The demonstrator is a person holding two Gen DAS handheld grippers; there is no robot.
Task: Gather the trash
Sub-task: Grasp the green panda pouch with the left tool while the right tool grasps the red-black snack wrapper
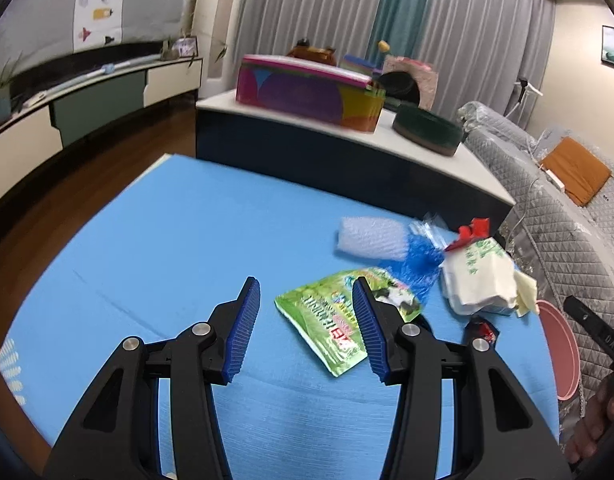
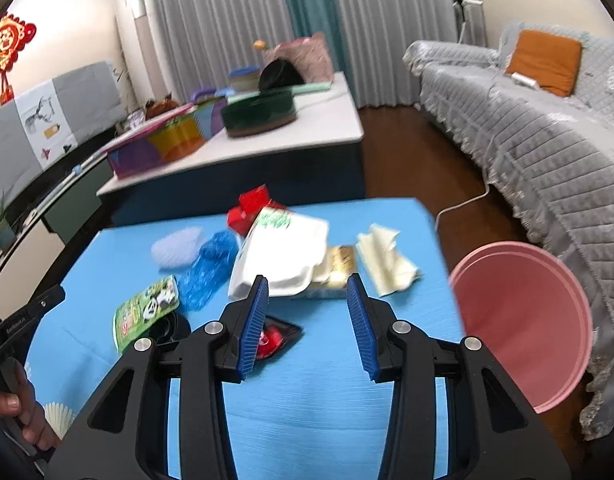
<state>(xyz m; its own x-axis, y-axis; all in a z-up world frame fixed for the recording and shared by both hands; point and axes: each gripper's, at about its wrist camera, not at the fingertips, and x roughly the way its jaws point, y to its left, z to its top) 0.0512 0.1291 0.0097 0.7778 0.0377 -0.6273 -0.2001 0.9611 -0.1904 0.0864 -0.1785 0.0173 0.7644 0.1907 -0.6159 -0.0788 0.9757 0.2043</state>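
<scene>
Trash lies on a blue table (image 1: 147, 240): a green panda wrapper (image 1: 331, 320) (image 2: 145, 308), a white tissue pack (image 1: 477, 280) (image 2: 283, 256), crumpled blue plastic (image 2: 209, 266), white bubble wrap (image 2: 175, 250), a red carton (image 2: 251, 206), a red-and-black wrapper (image 2: 273, 338), a gold packet (image 2: 341, 266) and a cream tissue (image 2: 387, 264). My left gripper (image 1: 305, 284) hangs open above the green wrapper's left end, holding nothing. My right gripper (image 2: 307, 280) is open just short of the tissue pack, its jaws empty.
A pink bin (image 2: 523, 320) stands on the floor off the table's right edge, beside a grey quilted sofa (image 2: 547, 152). Behind the blue table is a white-topped table (image 2: 327, 120) with a colourful box (image 1: 307, 92) and a dark round tin (image 2: 259, 114).
</scene>
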